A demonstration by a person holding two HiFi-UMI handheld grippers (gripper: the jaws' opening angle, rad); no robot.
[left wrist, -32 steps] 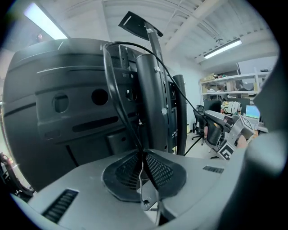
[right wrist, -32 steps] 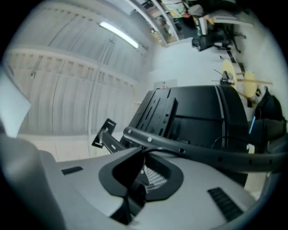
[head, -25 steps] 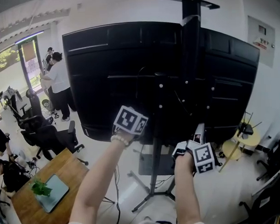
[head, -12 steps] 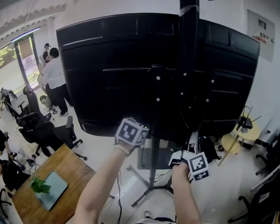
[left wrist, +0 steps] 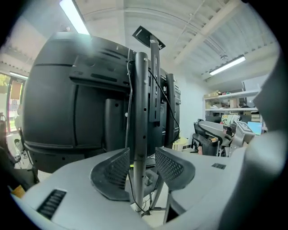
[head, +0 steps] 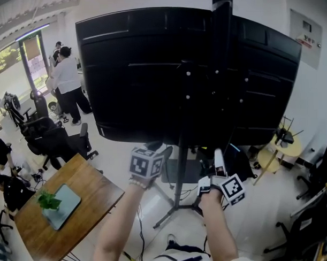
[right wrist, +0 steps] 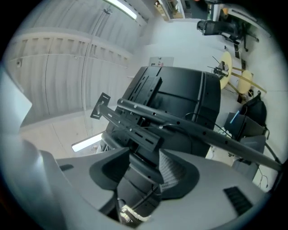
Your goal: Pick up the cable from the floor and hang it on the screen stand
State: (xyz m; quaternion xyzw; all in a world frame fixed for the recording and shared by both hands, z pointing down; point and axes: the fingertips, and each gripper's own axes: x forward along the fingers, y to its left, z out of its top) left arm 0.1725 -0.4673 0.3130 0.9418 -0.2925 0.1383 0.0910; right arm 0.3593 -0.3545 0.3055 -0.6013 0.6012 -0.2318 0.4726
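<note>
Holds the left gripper [left wrist: 143, 168] up to the screen stand [left wrist: 140, 112], middle of the frame, fingers well apart, gripping nothing. Same for the right gripper [right wrist: 144, 170]: fingers apart, empty. Shows a thin black cable [head: 139, 230] on the floor, lower middle. Likely not picked up yet. Next calls for reaching down and pinching it gently.

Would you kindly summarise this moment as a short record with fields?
screen: large, black, rear side showing, mounted on a stand
left gripper: jaws apart, nothing gripped
stand pole: upright, seen through the left gripper's gap
right gripper: jaws apart, below the screen; a thin cable shows low in the gap, grip unclear
wooden table: lower left of the head view, small plant on it
</note>
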